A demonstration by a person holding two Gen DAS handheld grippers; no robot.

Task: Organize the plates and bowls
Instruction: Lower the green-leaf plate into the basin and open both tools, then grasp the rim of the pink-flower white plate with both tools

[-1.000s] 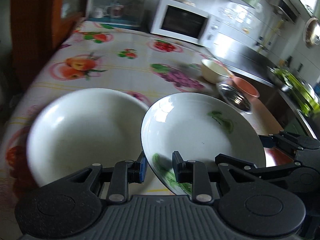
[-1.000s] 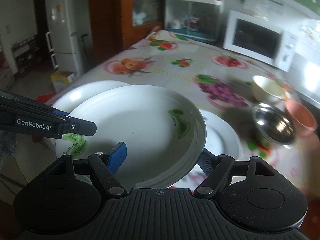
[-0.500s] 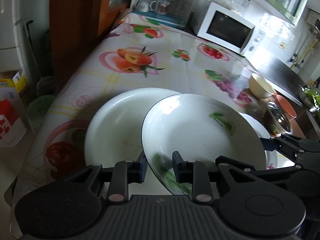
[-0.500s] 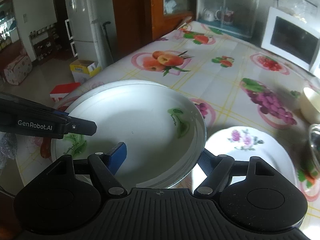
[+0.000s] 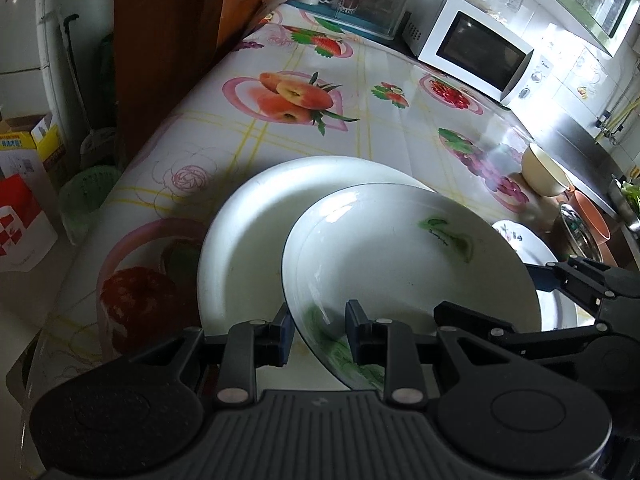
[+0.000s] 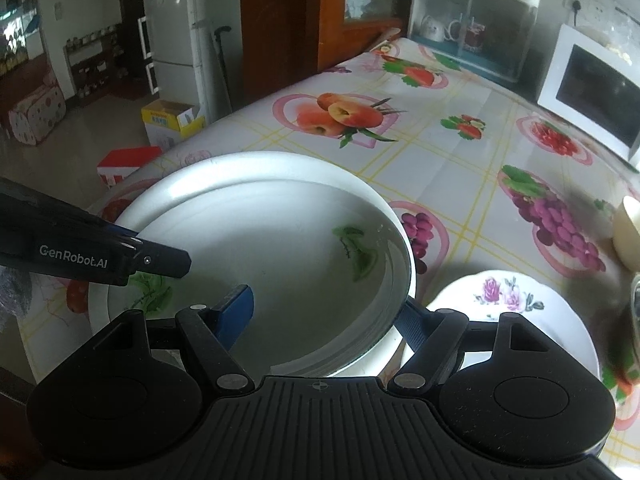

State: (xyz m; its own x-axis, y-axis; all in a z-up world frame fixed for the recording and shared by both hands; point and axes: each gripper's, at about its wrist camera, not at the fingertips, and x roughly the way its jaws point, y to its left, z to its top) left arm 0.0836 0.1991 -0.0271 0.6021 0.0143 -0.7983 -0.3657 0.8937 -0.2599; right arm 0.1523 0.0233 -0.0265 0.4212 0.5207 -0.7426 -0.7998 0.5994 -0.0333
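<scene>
A white plate with green leaf prints (image 5: 400, 260) (image 6: 280, 248) is carried between both grippers. My left gripper (image 5: 318, 334) is shut on its near rim, with one pad above the rim and one below. My right gripper (image 6: 324, 308) is shut on the opposite rim; one blue pad lies inside the plate and the other finger reaches under the edge. Each gripper also shows in the other's view: the right gripper (image 5: 536, 276) and the left gripper (image 6: 168, 260). The held plate hangs tilted just over a larger plain white plate (image 5: 248, 240) (image 6: 240, 164) on the table. I cannot tell whether they touch.
A rose-printed plate (image 6: 500, 312) lies to the right. Beyond it stand a cream bowl (image 5: 544, 176), a steel bowl (image 5: 580, 236) and an orange bowl (image 5: 596, 216). A microwave (image 5: 476, 48) sits at the back. The table's edge is close on the left, with boxes (image 6: 172, 120) on the floor.
Both grippers have carried the leaf plate leftward and slightly down. It now overlaps the plain white plate far more, and the bowls have slid off to the right.
</scene>
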